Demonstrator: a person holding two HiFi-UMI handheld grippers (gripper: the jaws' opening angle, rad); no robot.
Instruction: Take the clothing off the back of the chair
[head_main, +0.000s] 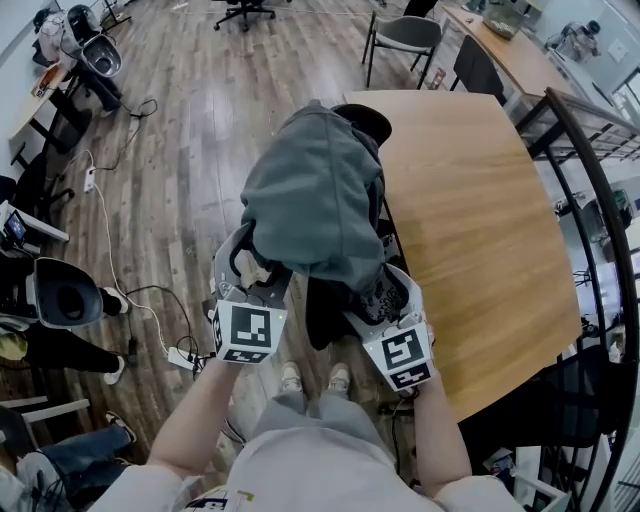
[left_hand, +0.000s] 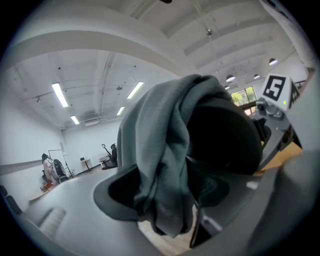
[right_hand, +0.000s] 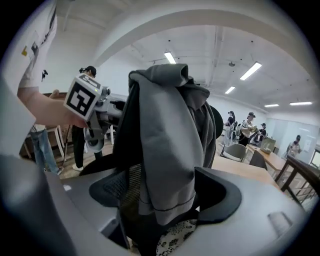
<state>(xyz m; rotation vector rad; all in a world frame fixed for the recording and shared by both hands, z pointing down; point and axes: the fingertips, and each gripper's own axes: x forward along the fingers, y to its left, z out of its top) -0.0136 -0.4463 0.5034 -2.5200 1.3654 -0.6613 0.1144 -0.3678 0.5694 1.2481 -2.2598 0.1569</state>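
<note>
With my left tool (head_main: 250, 272) and right tool (head_main: 388, 297) both wide open and empty astride the chair back (head_main: 366, 121), I'd pinch the soft, light hoodie (head_main: 315, 200) by its hanging folds.

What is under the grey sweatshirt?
The black chair back shows only at its top. The sweatshirt covers the rest, so nothing else under it can be seen.

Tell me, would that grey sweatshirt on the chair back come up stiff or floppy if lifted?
Probably floppy: the grey sweatshirt drapes in soft folds over the chair back, so it should sag from wherever it is pinched. Likely light for its bulk; the cloth looks thin. It hangs down both sides, so it may drag when pulled.
</note>
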